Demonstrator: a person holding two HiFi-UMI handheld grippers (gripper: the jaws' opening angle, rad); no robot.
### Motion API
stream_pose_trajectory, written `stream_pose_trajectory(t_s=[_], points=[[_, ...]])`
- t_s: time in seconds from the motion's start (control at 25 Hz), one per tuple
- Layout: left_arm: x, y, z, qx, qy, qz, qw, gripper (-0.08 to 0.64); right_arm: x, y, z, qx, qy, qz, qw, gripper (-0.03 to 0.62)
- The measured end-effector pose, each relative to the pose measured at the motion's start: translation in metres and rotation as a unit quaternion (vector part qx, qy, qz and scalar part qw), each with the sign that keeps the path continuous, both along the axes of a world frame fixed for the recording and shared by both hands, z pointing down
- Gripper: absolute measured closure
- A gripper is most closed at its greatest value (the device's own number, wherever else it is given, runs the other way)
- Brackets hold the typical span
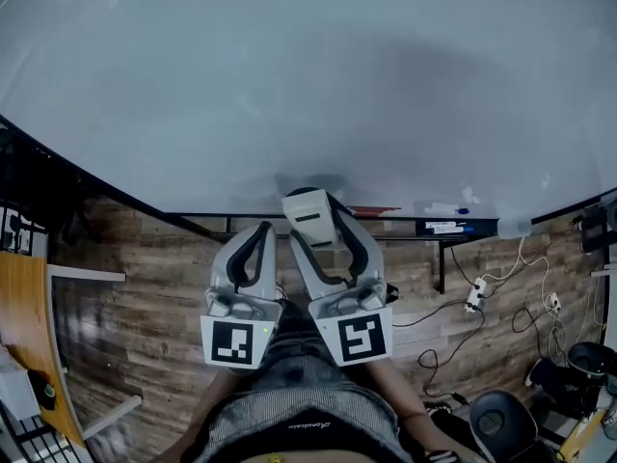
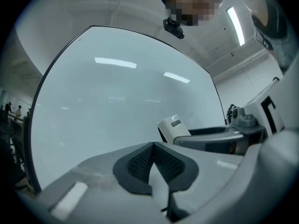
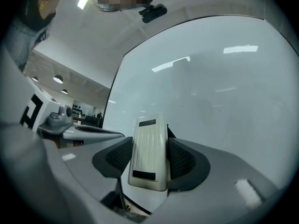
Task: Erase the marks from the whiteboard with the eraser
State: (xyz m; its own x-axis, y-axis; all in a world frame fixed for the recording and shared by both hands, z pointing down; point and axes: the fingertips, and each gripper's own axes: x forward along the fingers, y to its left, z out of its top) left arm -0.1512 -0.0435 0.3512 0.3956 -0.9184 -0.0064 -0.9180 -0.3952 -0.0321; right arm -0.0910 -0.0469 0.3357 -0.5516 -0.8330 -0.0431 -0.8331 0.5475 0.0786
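The whiteboard (image 1: 289, 85) fills the upper head view, and I make out no clear marks on it. My right gripper (image 1: 322, 228) is shut on a white eraser (image 1: 309, 211), held near the board's lower edge. In the right gripper view the eraser (image 3: 149, 155) stands upright between both dark pads, with the whiteboard (image 3: 219, 92) just behind it. My left gripper (image 1: 259, 235) hangs beside it on the left, shut on nothing. Its pads (image 2: 140, 162) meet in the left gripper view, where the eraser (image 2: 174, 129) shows off to the right against the whiteboard (image 2: 117, 106).
A marker tray (image 1: 386, 216) runs under the board, with markers (image 1: 443, 227) on its right part. Cables and a power strip (image 1: 474, 297) lie on the wooden floor at right. A desk (image 1: 24, 336) stands at left, a chair (image 1: 506, 418) at bottom right.
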Motion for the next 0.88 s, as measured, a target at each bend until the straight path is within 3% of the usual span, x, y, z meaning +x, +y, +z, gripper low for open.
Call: stream_pose_trajectory(t_s=[0.32, 0.88], points=[[0.047, 0.001, -0.004, 0.003, -0.008, 0.020, 0.9998, 0.557, 0.040, 0.005, -0.008, 0.005, -0.013, 0.006, 1.000, 0.351], [0.081, 0.002, -0.004, 0.007, -0.020, 0.042, 0.9989, 0.557, 0.073, 0.008, -0.005, 0.002, -0.020, 0.025, 0.999, 0.353]])
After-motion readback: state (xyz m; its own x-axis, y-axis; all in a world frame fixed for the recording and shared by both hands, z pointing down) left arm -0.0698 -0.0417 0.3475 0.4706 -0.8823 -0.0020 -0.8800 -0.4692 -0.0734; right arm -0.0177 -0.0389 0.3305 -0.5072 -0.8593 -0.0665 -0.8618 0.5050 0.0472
